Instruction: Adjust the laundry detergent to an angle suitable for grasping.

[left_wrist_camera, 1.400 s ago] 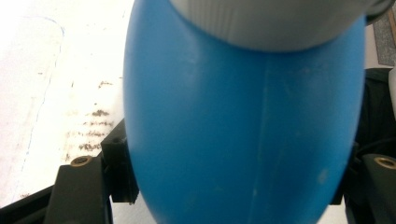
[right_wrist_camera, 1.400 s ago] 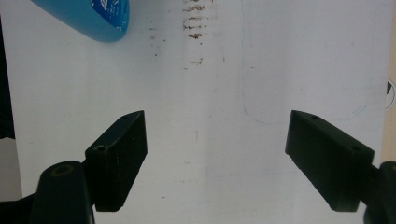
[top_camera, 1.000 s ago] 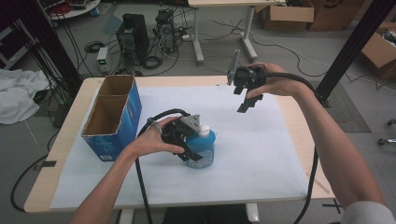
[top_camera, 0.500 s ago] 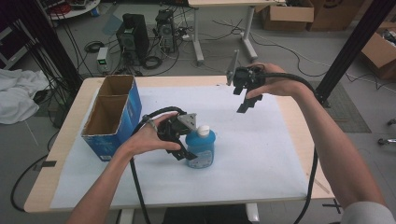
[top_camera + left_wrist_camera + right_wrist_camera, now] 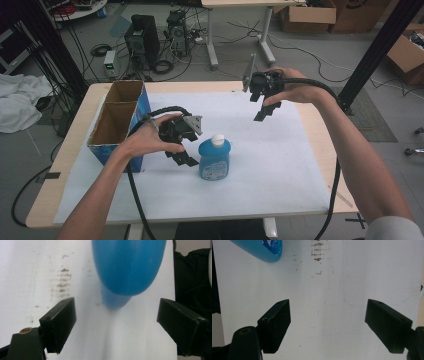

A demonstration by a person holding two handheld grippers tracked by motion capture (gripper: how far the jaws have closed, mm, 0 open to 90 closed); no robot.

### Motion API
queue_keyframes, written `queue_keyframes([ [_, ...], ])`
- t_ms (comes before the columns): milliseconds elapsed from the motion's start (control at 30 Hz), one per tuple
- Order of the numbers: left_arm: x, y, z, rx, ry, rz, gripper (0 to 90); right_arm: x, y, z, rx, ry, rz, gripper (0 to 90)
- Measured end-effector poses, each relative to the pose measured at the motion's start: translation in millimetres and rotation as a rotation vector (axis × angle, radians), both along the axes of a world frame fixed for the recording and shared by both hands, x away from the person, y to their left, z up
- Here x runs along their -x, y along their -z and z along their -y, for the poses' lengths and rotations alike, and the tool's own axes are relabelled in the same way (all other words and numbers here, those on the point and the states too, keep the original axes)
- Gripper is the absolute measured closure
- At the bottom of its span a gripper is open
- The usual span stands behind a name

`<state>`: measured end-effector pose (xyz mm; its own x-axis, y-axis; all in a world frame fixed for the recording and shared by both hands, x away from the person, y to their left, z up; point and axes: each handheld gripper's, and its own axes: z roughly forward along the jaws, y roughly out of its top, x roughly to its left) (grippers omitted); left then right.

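While the blue bottle (image 5: 214, 160) is stood upright on the worktop (image 5: 320, 130), the left claw (image 5: 183, 159) is held spread at its nine o'clock, clear of it; the right claw (image 5: 263, 111) is held spread at its one o'clock.

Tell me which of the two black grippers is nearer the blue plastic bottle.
The left gripper, beside the white-capped blue plastic bottle at mid-table, with open jaws apart from it. The right gripper hangs over the table's far side, well away.

Black two-jaw left tool (image 5: 181, 156), grey plate, ribbed black cables, white sleeve (image 5: 395, 228)
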<state>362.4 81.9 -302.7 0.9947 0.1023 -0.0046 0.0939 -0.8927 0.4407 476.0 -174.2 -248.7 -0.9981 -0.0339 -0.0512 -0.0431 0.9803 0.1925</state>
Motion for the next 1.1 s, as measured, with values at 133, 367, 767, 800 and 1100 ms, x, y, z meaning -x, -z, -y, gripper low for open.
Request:
queue_keyframes([
  [133, -5.0, -4.2, -3.9, -0.020, -0.009, 0.004, 16.5, -0.1, -0.4, -0.7, 0.001, -0.004, 0.001, 20.7],
  [367, -16.7, -6.4, -8.8, -0.076, -0.028, 0.010, 16.6, 0.4, -0.4, -0.8, 0.003, -0.003, 0.000, 20.7],
  [767, -44.0, -7.7, -8.6, -0.158, -0.064, 0.015, 16.7, 2.9, -0.6, -3.6, 0.010, -0.014, 0.008, 20.8],
  [800, -48.6, -8.6, -8.1, -0.164, -0.069, 0.012, 17.0, 2.7, -0.8, -3.6, 0.009, -0.014, 0.010, 20.7],
  [1100, -74.9, -12.9, 6.6, -0.188, -0.066, 0.021, 16.9, 3.1, -0.6, -4.8, 0.010, -0.016, 0.017, 20.7],
])
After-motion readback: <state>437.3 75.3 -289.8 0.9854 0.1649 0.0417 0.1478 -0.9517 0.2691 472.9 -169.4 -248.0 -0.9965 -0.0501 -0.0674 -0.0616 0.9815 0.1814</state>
